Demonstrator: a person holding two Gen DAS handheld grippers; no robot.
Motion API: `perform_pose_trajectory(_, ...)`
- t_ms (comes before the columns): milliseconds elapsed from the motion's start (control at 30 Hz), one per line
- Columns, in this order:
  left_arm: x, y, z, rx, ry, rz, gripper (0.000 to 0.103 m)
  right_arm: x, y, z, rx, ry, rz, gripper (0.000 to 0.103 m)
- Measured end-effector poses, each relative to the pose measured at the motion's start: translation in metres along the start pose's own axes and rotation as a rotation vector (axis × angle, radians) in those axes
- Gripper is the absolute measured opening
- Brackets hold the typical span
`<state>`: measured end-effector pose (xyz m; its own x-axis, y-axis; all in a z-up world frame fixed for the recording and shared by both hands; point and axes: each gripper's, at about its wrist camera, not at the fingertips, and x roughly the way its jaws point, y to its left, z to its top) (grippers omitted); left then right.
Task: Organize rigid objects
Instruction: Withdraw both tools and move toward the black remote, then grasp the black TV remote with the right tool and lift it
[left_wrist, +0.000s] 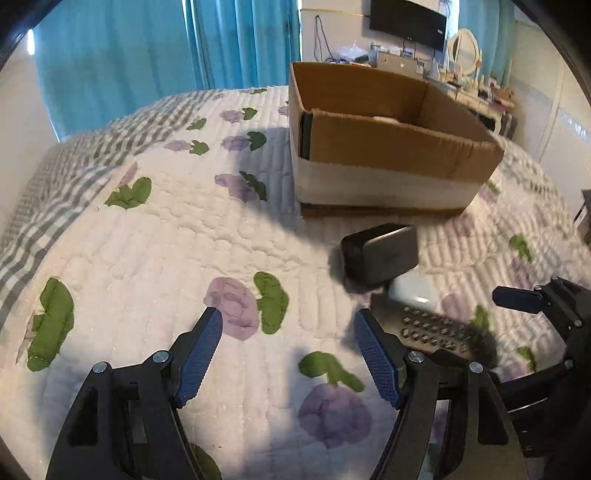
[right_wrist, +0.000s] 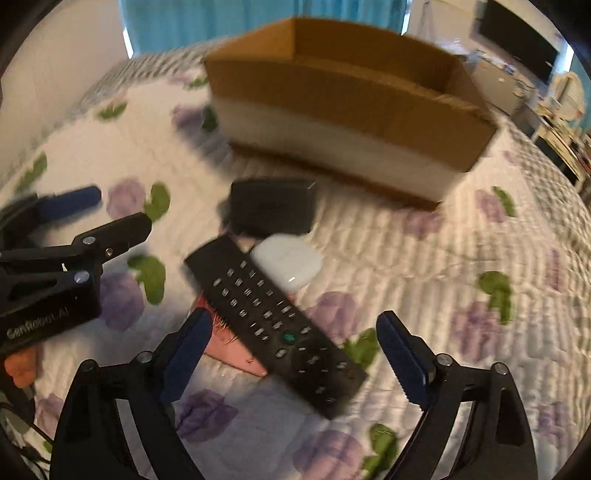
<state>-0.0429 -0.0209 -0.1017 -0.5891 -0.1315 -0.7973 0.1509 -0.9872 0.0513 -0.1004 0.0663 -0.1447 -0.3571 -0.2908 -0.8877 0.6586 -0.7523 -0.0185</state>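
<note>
My left gripper (left_wrist: 288, 325), black-framed with blue ribbed pads, is spread wide with nothing between its fingers; I hold it low, pointing forward and slightly down. My right gripper (right_wrist: 291, 328), the same black-and-blue build, is also spread wide and holds nothing. Each shows in the other's camera: the right one at the left view's right edge, the left one at the right view's left edge.

The right wrist view is motion-blurred, so the cardboard box (right_wrist: 343, 110) and dark case (right_wrist: 271, 206) lack sharp edges. The remote control (right_wrist: 273, 321) covers most of a pink object (right_wrist: 236, 350), leaving its kind unclear. In the left wrist view, the box wall hides most of its contents.
</note>
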Motion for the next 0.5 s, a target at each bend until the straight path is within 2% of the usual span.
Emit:
perform_pose_trajectory(100,0.003,0.000,0.000,-0.001,0.010,-0.001,0.076,0.023,0.000,-0.001,0.008,0.054,0.008,0.077)
perform_pose_trajectory(300,0.009,0.006,-0.001,-0.030,0.044,-0.009,0.076,0.025,0.001,-0.002,0.014,0.022,0.008,0.065)
perform_pose_trajectory(400,0.008,0.005,-0.002,-0.026,0.050,-0.005,0.076,0.016,0.000,-0.007,0.019,-0.004,0.012,0.055)
perform_pose_trajectory(433,0.008,0.005,-0.002,-0.026,0.052,-0.005,0.076,0.011,-0.002,-0.009,0.029,-0.019,0.019,0.047)
perform_pose_trajectory(467,0.009,0.005,-0.002,-0.025,0.057,-0.004,0.076,0.004,-0.004,-0.011,0.042,-0.041,0.032,0.031)
perform_pose_trajectory(500,0.009,0.004,-0.002,-0.023,0.060,0.000,0.076,-0.006,-0.007,-0.013,0.056,-0.068,0.042,0.027)
